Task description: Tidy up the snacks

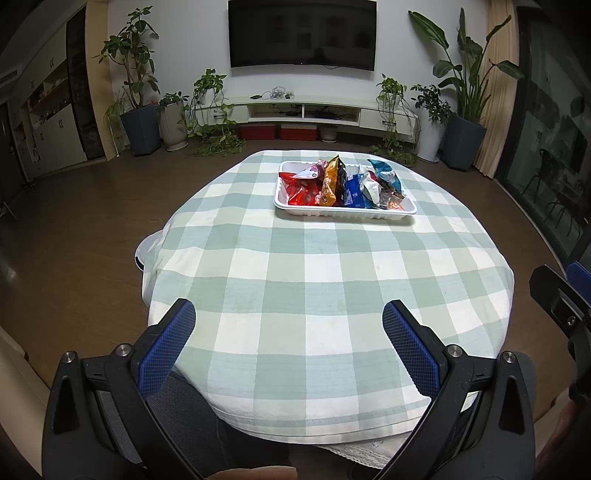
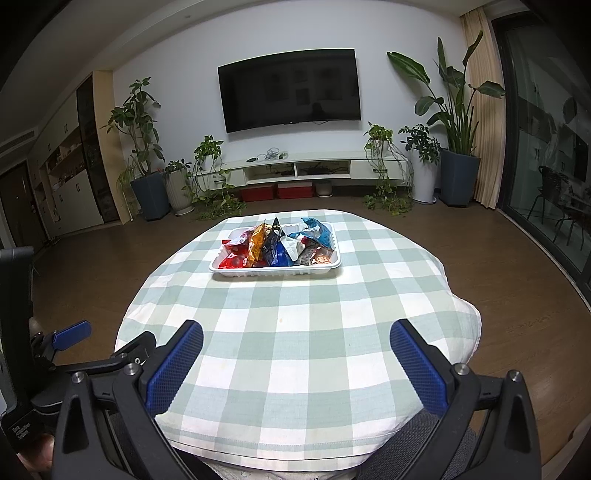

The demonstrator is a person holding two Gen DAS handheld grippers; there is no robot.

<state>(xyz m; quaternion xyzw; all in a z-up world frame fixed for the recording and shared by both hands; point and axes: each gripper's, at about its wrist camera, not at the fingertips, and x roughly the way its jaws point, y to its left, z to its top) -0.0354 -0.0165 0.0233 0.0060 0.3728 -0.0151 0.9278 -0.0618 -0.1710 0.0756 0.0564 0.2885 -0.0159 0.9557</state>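
A white tray (image 1: 343, 212) sits on the far part of a table under a green and white checked cloth (image 1: 314, 277). It holds several snack packets: a red one (image 1: 301, 192), an orange one (image 1: 330, 181), a blue one (image 1: 352, 192) and a light blue one (image 1: 386, 173). The tray also shows in the right wrist view (image 2: 275, 272) with the same packets. My left gripper (image 1: 288, 319) is open and empty over the table's near edge. My right gripper (image 2: 295, 338) is open and empty, also at the near edge, well short of the tray.
The right gripper shows at the right edge of the left wrist view (image 1: 565, 299); the left gripper shows at the left of the right wrist view (image 2: 70, 338). Beyond the table are brown floor, a TV console (image 1: 303, 107), potted plants (image 1: 140, 122) and a wall TV (image 1: 303, 33).
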